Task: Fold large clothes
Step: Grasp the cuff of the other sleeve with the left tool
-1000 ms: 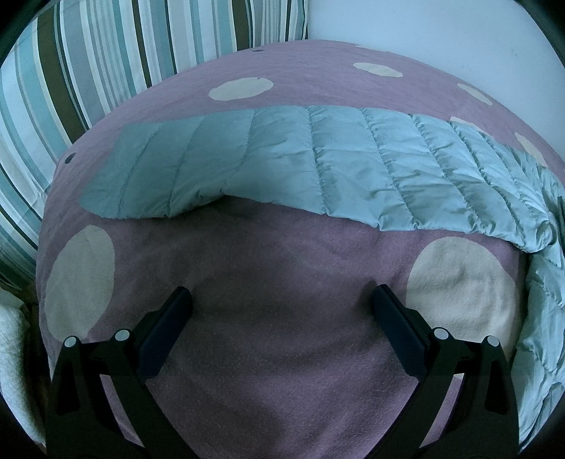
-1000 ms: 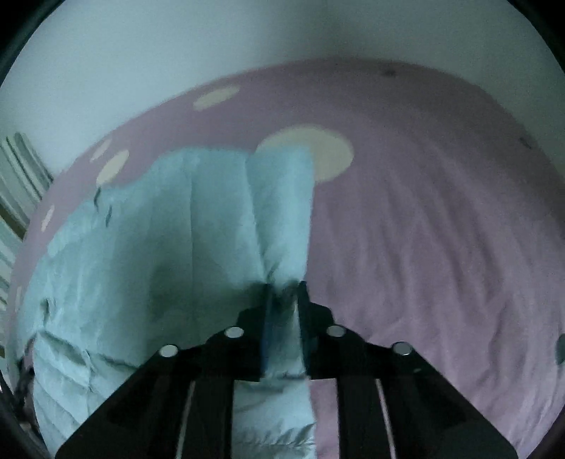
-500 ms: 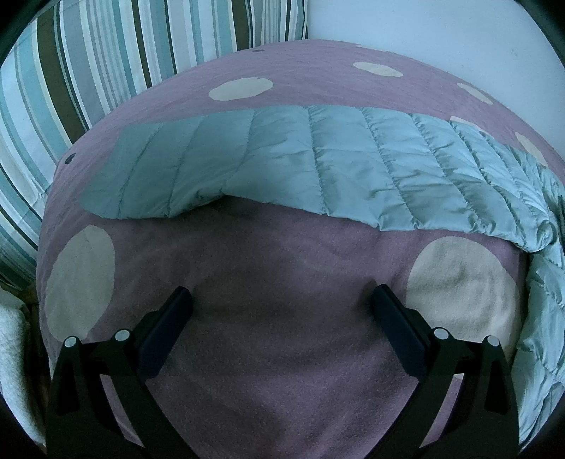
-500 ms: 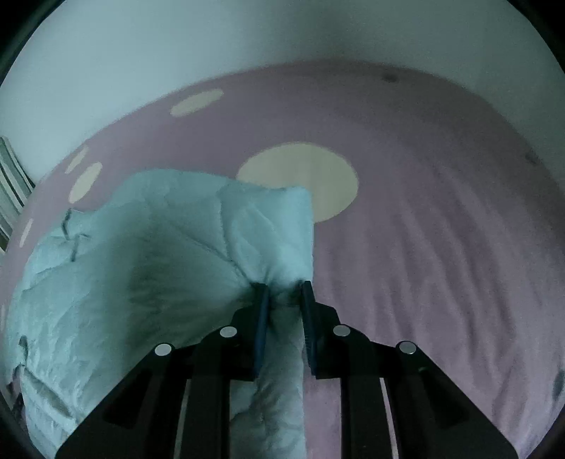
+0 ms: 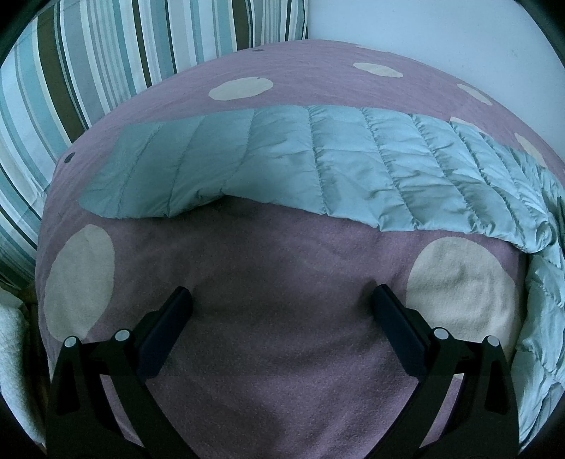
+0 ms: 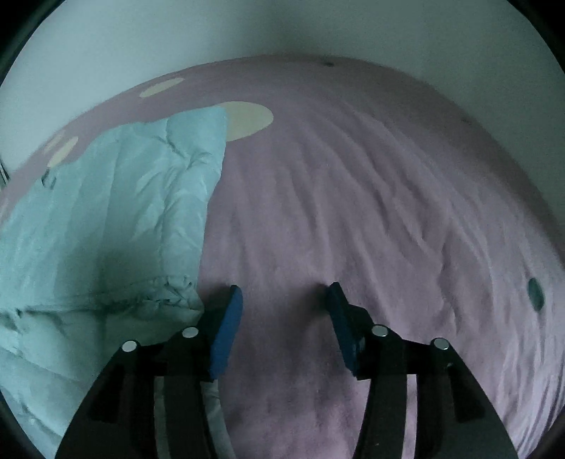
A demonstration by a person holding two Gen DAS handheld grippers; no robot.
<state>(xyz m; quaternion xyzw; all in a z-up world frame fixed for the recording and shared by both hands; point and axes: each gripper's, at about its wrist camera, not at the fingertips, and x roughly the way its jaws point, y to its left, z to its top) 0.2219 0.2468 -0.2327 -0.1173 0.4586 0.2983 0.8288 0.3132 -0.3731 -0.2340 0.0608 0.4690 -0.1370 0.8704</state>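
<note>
A pale teal quilted down jacket lies on a purple bedspread with cream dots. In the left wrist view one long sleeve of the jacket (image 5: 317, 169) stretches flat across the bed beyond my left gripper (image 5: 280, 300), which stands wide open over bare bedspread (image 5: 275, 353). In the right wrist view the jacket (image 6: 123, 212) lies flat at the left, its edge just left of my right gripper (image 6: 284, 294). The right jaws are opening, with only bedspread (image 6: 370, 197) between them and no cloth in the grip.
Striped pillows (image 5: 88, 70) stand at the head of the bed on the left. A pale wall (image 6: 282, 31) runs behind the bed. A white textured cloth (image 5: 12, 353) shows at the left edge. Bare bedspread spreads to the right of the jacket.
My right gripper let go of the jacket's edge, spread its jaws and shifted right off the cloth. The jacket settled flat. The left gripper and the sleeve stayed as they were.
</note>
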